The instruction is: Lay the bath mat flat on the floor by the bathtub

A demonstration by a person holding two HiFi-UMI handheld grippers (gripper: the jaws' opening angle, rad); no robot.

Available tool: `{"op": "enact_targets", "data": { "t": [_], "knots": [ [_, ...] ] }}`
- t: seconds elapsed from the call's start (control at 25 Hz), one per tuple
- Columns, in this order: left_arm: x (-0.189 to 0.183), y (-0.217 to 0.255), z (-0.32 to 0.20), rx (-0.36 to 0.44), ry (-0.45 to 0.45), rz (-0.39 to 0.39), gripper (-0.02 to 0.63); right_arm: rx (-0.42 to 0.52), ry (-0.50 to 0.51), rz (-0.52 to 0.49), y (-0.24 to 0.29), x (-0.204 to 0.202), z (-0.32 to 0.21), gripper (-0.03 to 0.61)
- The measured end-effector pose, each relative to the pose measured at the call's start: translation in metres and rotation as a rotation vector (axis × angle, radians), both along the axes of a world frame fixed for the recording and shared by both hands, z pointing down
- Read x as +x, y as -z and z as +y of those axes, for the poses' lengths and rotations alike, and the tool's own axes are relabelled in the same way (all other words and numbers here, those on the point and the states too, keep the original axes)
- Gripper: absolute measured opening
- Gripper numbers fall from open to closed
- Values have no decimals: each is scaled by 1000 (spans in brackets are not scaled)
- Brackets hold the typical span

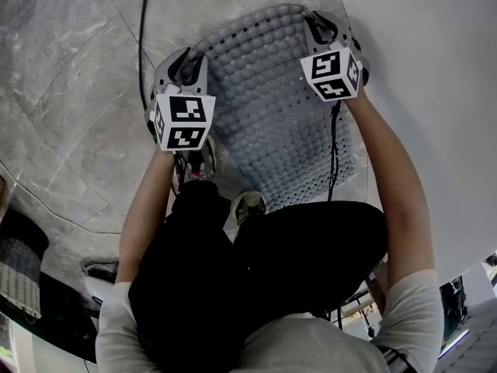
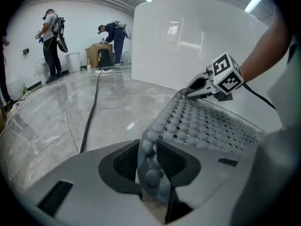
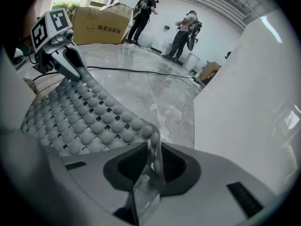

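In the head view the bath mat [image 1: 272, 107], grey and knobbly with rows of holes, lies lengthwise on the marble floor [image 1: 70, 92], just beside the white bathtub [image 1: 435, 92], whose wall fills the 3 o'clock side. The tub's inside is out of sight. The left claw [image 1: 192, 59] sits at the mat's 10 o'clock corner and the right claw [image 1: 326, 23] at its 1 o'clock corner. A black cable [image 1: 142, 37] runs off toward 12 o'clock.

In the left gripper view the left claw [image 2: 148, 161] has its jaws spread, with the mat's curled corner standing between them and its knobs filling the gap. The mat [image 2: 202, 124] stretches toward 2 o'clock, where the right claw [image 2: 188, 91] has the other corner. The bathtub [image 2: 188, 41] rises behind. At 10 o'clock a person bends over a brown box [image 2: 99, 55]; its contents cannot be made out.

In the right gripper view the right claw [image 3: 153, 161] pinches the mat's thin edge between nearly closed jaws. The mat [image 3: 80, 121] spreads toward 9 o'clock, up to the left claw [image 3: 77, 72]. The tub wall [image 3: 254, 117] fills 3 o'clock. At 11 o'clock stands a cardboard box [image 3: 99, 25], its inside unseen.
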State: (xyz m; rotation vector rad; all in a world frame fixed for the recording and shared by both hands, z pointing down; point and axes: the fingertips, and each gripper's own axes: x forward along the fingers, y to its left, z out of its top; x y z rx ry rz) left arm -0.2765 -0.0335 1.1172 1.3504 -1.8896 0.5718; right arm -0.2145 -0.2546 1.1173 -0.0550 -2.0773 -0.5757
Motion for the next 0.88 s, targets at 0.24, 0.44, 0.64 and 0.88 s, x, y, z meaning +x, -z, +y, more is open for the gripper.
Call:
{"op": "enact_targets", "data": {
  "t": [0.24, 0.44, 0.64, 0.88],
  "knots": [
    [-7, -7, 4, -50, 8, -56, 141, 21, 22, 12, -5, -2, -1, 77],
    [-7, -16, 12, -78, 16, -41, 142, 40, 45, 24, -7, -4, -2, 103],
    [-6, -15, 13, -75, 15, -41, 142, 38, 44, 25, -6, -4, -3, 166],
    [-5, -13, 15, -73, 23, -39, 141, 47, 57, 23, -2, -1, -6, 187]
  ]
}}
